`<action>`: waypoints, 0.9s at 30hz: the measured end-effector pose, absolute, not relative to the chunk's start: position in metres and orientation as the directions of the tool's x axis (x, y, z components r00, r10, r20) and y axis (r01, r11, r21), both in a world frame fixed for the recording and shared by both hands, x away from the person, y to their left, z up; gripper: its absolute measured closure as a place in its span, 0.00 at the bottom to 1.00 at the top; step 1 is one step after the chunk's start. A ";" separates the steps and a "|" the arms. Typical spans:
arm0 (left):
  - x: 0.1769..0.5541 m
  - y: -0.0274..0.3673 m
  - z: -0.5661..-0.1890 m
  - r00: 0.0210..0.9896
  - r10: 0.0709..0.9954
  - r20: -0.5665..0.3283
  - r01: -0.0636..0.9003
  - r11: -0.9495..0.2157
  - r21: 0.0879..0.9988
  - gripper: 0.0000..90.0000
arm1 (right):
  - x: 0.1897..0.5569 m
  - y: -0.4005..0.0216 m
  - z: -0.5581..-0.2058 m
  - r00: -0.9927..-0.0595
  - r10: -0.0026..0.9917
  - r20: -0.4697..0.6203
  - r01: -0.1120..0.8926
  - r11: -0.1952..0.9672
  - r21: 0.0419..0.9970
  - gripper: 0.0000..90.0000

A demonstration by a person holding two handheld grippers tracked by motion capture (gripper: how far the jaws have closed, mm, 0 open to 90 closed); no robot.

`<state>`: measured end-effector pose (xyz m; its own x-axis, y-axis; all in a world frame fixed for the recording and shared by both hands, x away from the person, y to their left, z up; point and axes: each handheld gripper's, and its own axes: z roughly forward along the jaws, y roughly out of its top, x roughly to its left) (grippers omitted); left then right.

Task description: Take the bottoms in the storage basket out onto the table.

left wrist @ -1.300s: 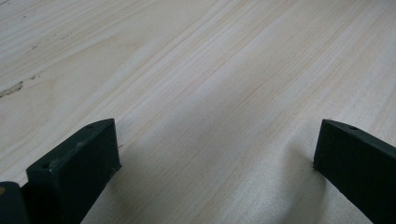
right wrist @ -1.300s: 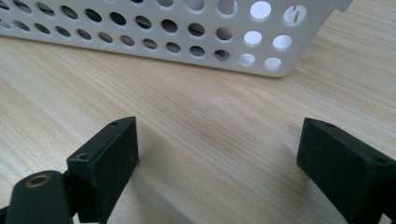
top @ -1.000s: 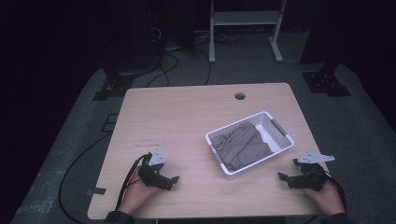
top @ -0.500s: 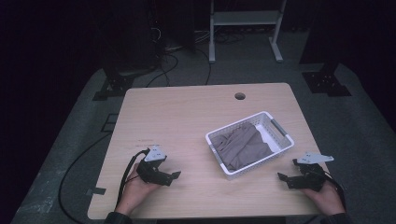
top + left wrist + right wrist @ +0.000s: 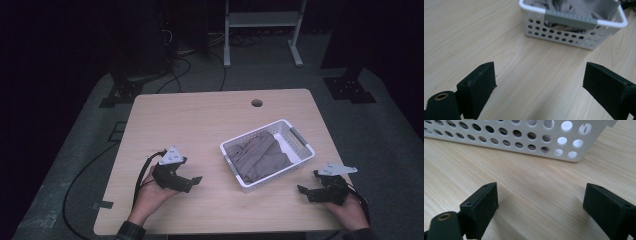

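Right, high view: I see my left gripper [image 5: 196,180] at lower left of the frame, my right gripper [image 5: 303,190] at lower right, both over the wooden table [image 5: 200,120]; the white basket [image 5: 300,145] sits right of centre between them, grey cloth [image 5: 260,157] lying inside it
Left gripper view: jaws wide apart after just opening a little further, nothing between them; bare table beneath, basket [image 5: 564,32] at the top of the frame, its grey handle [image 5: 570,19] facing me, cloth [image 5: 584,6] bunched inside
Right gripper view: jaws wide apart and empty; the basket's perforated wall [image 5: 506,135] runs across the top of the frame, near the jaws but not touching
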<state>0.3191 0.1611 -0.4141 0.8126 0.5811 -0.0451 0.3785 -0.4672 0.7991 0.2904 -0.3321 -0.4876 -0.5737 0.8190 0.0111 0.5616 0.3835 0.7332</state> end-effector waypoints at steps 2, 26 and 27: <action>0.321 0.157 -0.411 0.817 0.574 -0.050 0.373 -0.460 0.806 0.09 | 0.290 -0.332 -0.488 -0.574 0.819 0.011 0.561 0.384 0.733 0.13; 0.347 0.086 -0.379 0.871 0.492 -0.001 0.280 -0.494 0.823 0.00 | 0.290 -0.332 -0.488 -0.573 0.819 0.012 0.562 0.382 0.734 0.13; 0.349 0.083 -0.379 0.873 0.487 0.004 0.276 -0.499 0.821 0.00 | 0.290 -0.332 -0.488 -0.573 0.819 0.012 0.562 0.382 0.734 0.13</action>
